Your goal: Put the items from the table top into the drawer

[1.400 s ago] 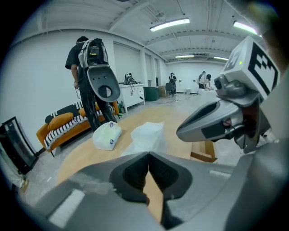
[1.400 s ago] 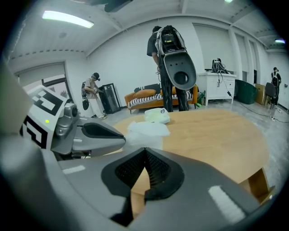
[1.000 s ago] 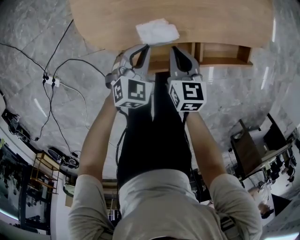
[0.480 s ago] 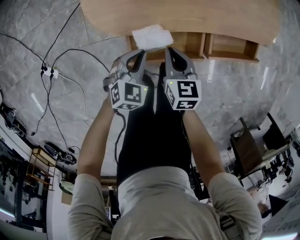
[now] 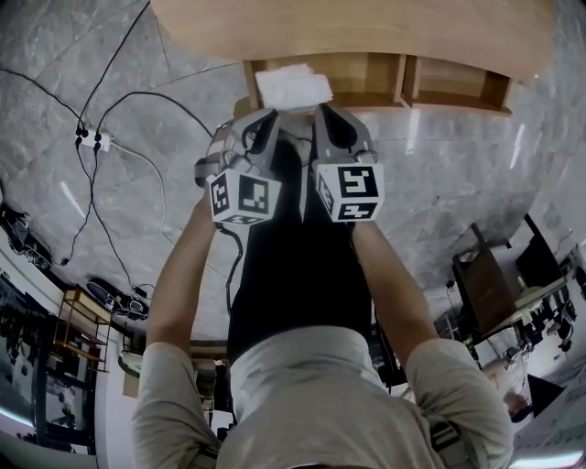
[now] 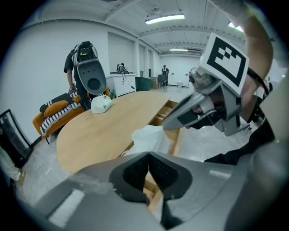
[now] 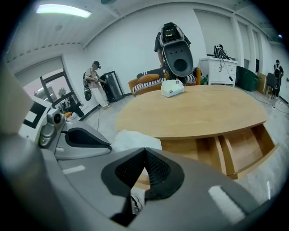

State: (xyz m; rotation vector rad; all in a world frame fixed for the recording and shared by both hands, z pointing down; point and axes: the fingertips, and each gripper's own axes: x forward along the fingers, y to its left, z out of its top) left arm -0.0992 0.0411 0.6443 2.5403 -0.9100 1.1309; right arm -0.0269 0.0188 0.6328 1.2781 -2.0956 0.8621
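Over the left end of the open drawer (image 5: 366, 78), just below the table (image 5: 366, 27) front edge, the white cloth (image 5: 293, 87) is carried by its near edge, poised, I judge, to be lowered inside. The left gripper (image 5: 268, 117) and right gripper (image 5: 322, 112) sit side by side, each with jaws pressed together on that edge. Both forearms reach straight forward, parallel and close, marker cubes facing up. A second drawer (image 5: 455, 81) stands open to the right. A white item (image 7: 172, 88) lies near the table's far edge.
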